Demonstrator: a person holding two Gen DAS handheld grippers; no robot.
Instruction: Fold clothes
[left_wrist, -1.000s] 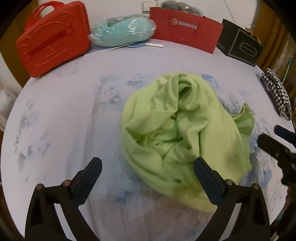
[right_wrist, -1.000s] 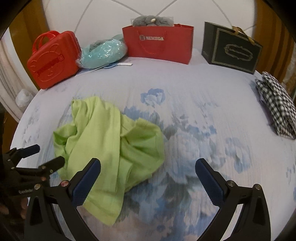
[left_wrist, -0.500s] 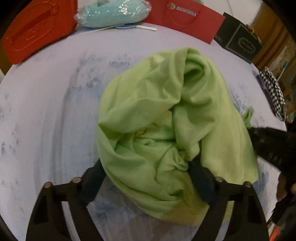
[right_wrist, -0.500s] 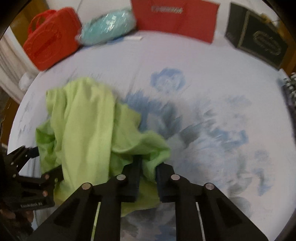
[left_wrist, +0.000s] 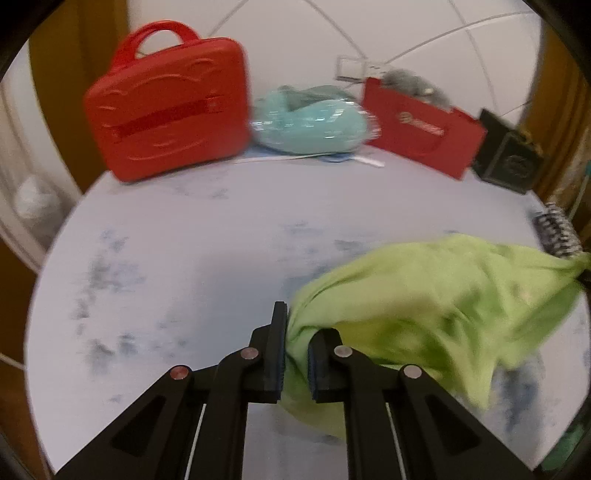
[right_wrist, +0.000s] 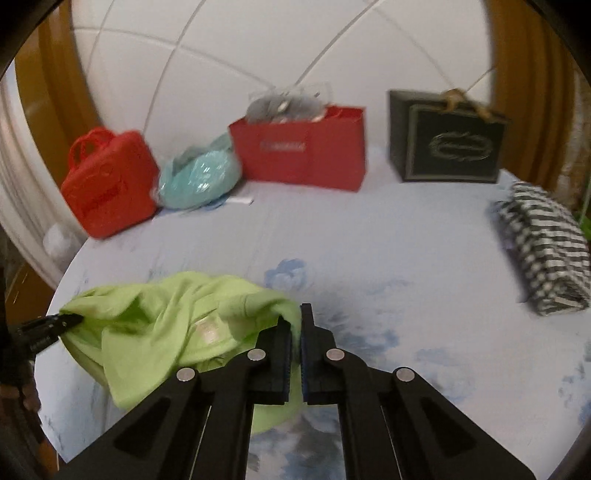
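Observation:
A light green garment is stretched between my two grippers, partly lifted over the pale blue floral bedspread. My left gripper is shut on the garment's left end. In the right wrist view my right gripper is shut on the other end of the green garment. The left gripper's tips show there at the far left, clamped on the cloth. A black-and-white checked folded garment lies at the right of the bed.
Along the far edge stand a red hard case, a teal bundle in plastic, a red paper bag and a black gift bag. A white padded headboard rises behind them.
Both grippers closed on the green garment, the right one first, and rose with it, pulling it out sideways from a crumpled heap. Both views now look more level toward the headboard.

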